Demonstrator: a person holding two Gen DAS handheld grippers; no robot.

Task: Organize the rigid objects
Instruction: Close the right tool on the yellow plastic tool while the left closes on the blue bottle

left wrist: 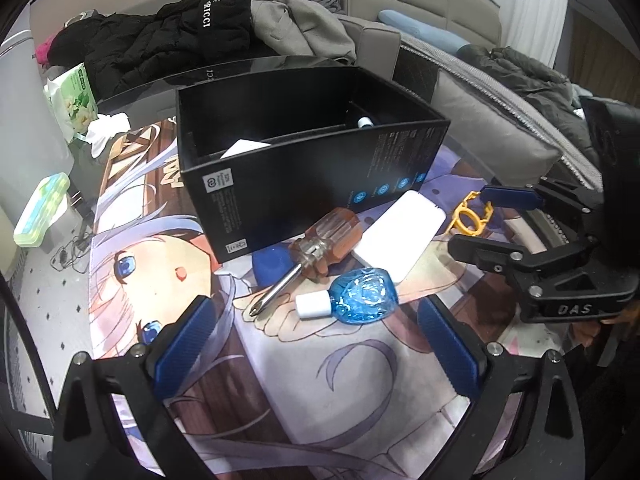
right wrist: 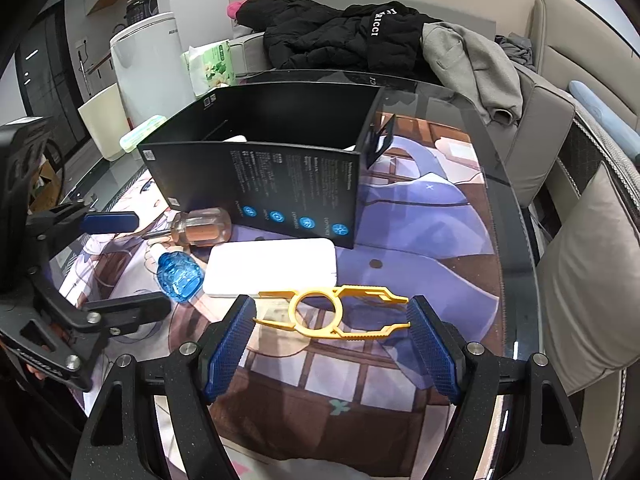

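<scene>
A black open box [left wrist: 304, 168] stands on the printed mat, also in the right wrist view [right wrist: 260, 184]; it holds a white card and a small white-capped item. In front lie a stubby brown-handled screwdriver [left wrist: 308, 252] [right wrist: 200, 226], a blue bottle with white cap [left wrist: 356, 296] [right wrist: 178, 276], a white flat case [left wrist: 400, 236] [right wrist: 272, 268] and a yellow plastic tweezer-like tool [left wrist: 470, 216] [right wrist: 336, 314]. My left gripper [left wrist: 320, 340] is open just before the bottle. My right gripper [right wrist: 332, 340] is open with the yellow tool between its fingertips, also in the left wrist view [left wrist: 476, 220].
The round glass table's edge [right wrist: 516, 208] curves at the right. Dark jackets [left wrist: 168, 40] lie on the sofa behind. A green tissue pack [left wrist: 74, 96] and a green case [left wrist: 42, 208] sit at the left. Cushions [right wrist: 592, 272] lie beyond the table's right edge.
</scene>
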